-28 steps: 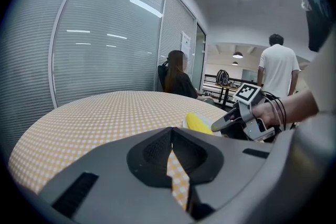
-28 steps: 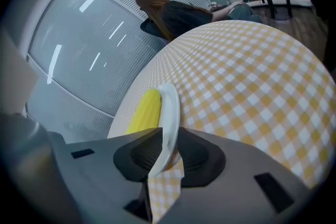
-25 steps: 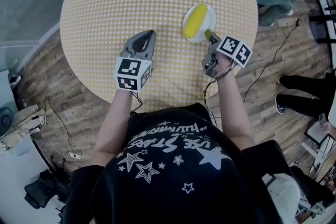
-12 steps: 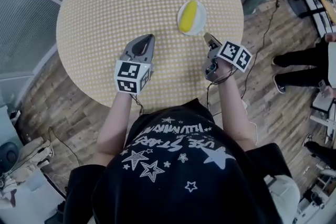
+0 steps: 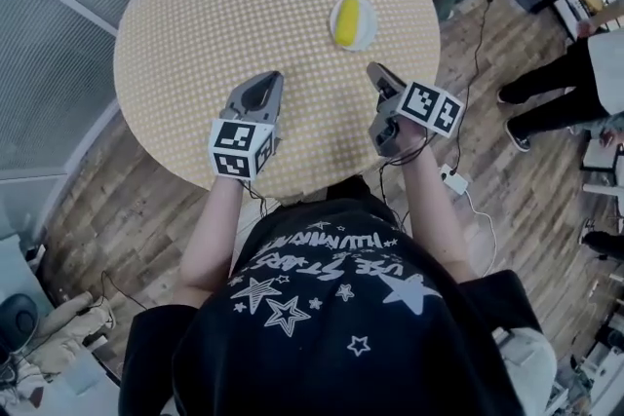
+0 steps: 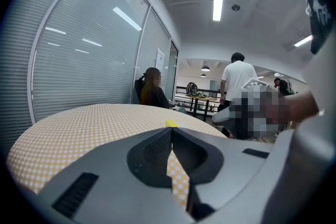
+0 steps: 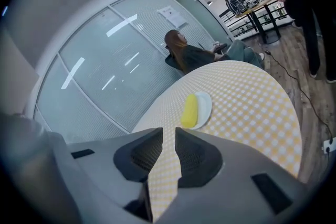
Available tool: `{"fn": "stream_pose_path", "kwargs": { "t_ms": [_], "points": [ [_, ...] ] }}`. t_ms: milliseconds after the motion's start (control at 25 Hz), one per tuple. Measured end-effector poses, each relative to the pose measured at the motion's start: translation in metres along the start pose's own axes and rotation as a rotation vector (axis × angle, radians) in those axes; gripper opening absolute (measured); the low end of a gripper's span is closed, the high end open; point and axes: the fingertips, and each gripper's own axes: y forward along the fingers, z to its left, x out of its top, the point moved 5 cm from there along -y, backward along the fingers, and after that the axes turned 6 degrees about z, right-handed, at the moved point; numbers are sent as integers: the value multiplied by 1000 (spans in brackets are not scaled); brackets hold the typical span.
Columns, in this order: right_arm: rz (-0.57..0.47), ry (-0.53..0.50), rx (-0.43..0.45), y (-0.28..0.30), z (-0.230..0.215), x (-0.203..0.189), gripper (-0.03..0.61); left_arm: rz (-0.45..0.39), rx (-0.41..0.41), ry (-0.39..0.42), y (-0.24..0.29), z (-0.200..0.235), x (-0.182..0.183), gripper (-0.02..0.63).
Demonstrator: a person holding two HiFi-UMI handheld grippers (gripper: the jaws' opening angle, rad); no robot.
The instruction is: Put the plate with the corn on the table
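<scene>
On the far right part of the round checked table (image 5: 224, 5), the white plate (image 5: 368, 22) sits flat with the yellow corn cob (image 5: 346, 21) lying on it. A second ago the right gripper (image 5: 376, 71) had its tip at the plate's near rim. It has since drawn back toward the person and now stands apart from the plate, its jaws a narrow slit apart with only tablecloth showing between them. The left gripper (image 5: 270, 79) hovers over the near half of the table, jaws met at the tips and holding nothing, much as before. The release and retreat suggest the placing is done: the plate rests on the table unsupported.
</scene>
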Motion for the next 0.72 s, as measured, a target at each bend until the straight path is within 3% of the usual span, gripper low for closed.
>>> {"fn": "stream_pose_path", "kwargs": {
  "t_ms": [320,720],
  "points": [
    [-29,-48,20,-34,35,-50,75,-34,-39,34,-51,-6,-14,8],
    [-76,-82,-27,-66,57,-72,74,-55,-90,43,-88,-12,-20,8]
  ]
}}
